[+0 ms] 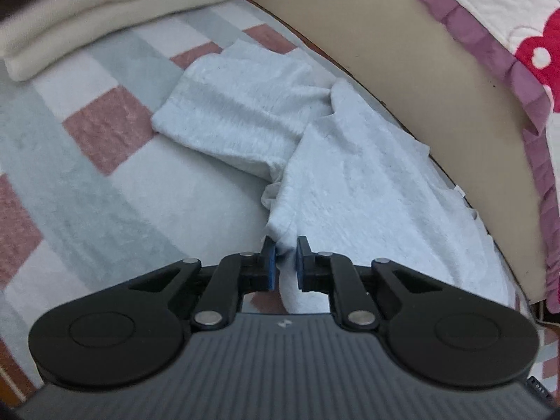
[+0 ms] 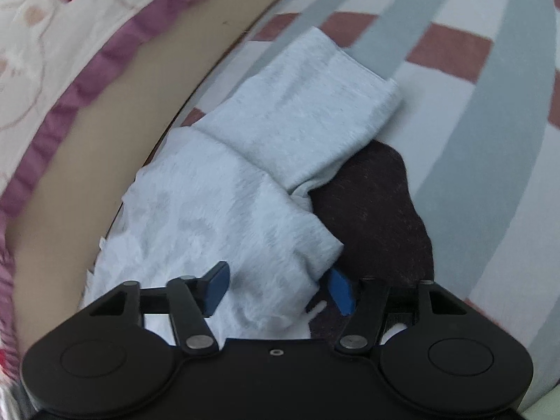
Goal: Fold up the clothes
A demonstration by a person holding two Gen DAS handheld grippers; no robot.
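- Where the checked blanket [image 1: 105, 175] of pale grey-green, white and dusty-red squares covers the surface, a light grey garment [image 1: 350, 182] lies crumpled along the tan panel [image 1: 402, 70], one sleeve folded across its body.
- Left gripper [image 1: 284, 262]: blue pads nearly closed, pinching a narrow ridge of the light grey garment at its near edge.
- Right gripper [image 2: 278, 288]: jaws spread wide, straddling a folded corner of the garment [image 2: 227, 210]; nothing is clamped.
- Left wrist view only: a folded cream textile [image 1: 105, 17] lies well apart at the far left.
- Right wrist view only: a dark brown cloth [image 2: 378, 217] lies partly under the garment, beside the right pad.
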